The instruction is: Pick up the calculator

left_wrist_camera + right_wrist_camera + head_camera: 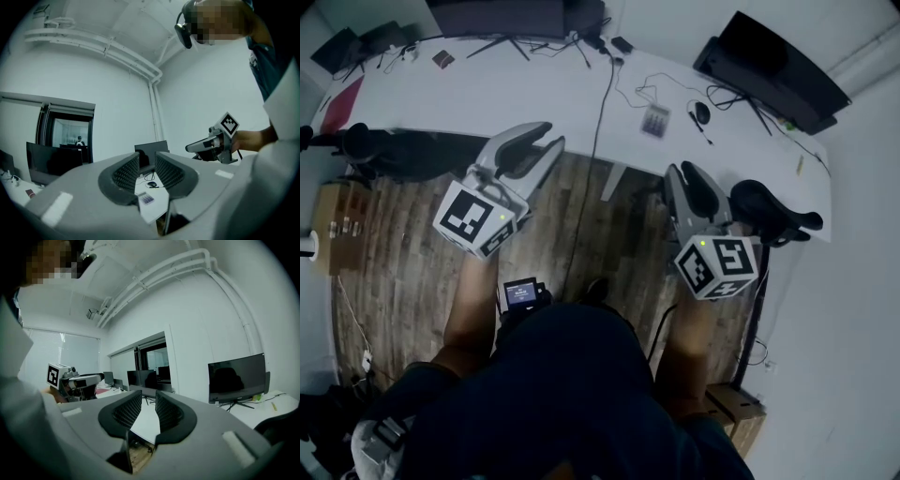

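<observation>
Two grippers held out forward, jaws slightly parted and empty.
Left gripper (551,134) and right gripper (680,169) hover over the wooden floor (412,244), short of the white desk (534,84); the calculator (655,121) lies there, nearer the right one.

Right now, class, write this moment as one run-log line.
phase: pre-reach | left gripper: open, empty | right gripper: open, empty | calculator: lying on white desk, untouched

A long white desk (534,94) carries a dark monitor (773,70) at its right end, with a black mouse (701,112) near it. A black chair (773,211) stands on the wooden floor (581,225).
</observation>
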The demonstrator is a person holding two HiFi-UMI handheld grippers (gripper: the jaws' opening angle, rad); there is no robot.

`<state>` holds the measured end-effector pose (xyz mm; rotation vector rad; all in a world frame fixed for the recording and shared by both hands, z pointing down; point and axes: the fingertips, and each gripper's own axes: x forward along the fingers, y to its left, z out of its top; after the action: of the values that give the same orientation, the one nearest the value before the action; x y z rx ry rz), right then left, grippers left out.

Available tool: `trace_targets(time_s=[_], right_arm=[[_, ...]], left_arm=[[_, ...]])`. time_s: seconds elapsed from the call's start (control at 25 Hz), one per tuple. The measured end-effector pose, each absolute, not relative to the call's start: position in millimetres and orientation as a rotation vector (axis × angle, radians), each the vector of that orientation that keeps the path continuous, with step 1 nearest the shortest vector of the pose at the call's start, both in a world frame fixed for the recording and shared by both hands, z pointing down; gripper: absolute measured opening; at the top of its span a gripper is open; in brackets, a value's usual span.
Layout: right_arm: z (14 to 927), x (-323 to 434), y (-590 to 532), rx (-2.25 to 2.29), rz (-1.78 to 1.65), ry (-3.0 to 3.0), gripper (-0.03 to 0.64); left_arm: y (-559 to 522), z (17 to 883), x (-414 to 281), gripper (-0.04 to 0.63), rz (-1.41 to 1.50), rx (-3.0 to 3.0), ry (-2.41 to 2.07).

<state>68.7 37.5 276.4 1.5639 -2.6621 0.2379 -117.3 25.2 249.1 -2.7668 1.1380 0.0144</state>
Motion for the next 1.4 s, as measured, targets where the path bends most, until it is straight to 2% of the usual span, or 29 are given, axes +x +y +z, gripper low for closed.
trace_targets(time_s=[0.68,1.4], right_arm=[[280,133,-1,1.515,0.274,-2.745,0.097],[277,179,-28,1.787,0.252,-2.56,0.097]], left_arm=[[1,246,-52,0.098,-0.105,-2.719,1.212],[-65,239,9,0.098,0.026,-2.826,0.859]])
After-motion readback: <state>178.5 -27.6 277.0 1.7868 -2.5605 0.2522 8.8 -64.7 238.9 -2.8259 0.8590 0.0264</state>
